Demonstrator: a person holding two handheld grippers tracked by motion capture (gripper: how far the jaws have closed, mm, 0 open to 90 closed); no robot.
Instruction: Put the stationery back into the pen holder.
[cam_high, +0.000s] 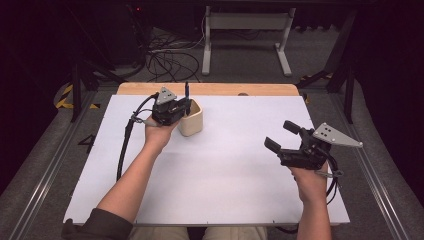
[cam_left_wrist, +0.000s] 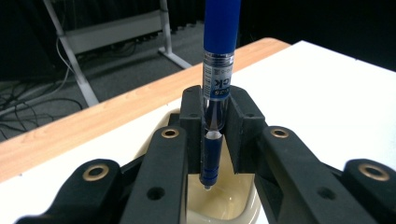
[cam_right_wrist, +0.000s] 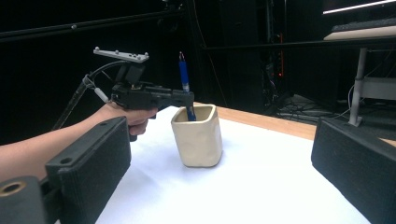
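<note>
A blue pen (cam_left_wrist: 215, 70) stands upright between the jaws of my left gripper (cam_left_wrist: 214, 135), which is shut on it. The pen's tip hangs inside the mouth of a cream cup (cam_left_wrist: 233, 207) below. In the high view the left gripper (cam_high: 186, 106) sits over the cup (cam_high: 191, 122) near the back left of the table. In the right gripper view the pen (cam_right_wrist: 184, 77) dips into the cup (cam_right_wrist: 197, 135), with the left gripper (cam_right_wrist: 189, 100) at its rim. My right gripper (cam_high: 280, 136) is open and holds nothing, over the table's right side.
A white sheet (cam_high: 225, 165) covers the table, with a wooden edge (cam_high: 225, 89) at the back. Beyond the table stand a white frame (cam_high: 245, 30), loose cables (cam_high: 170, 60) on the floor and dark stands at both sides.
</note>
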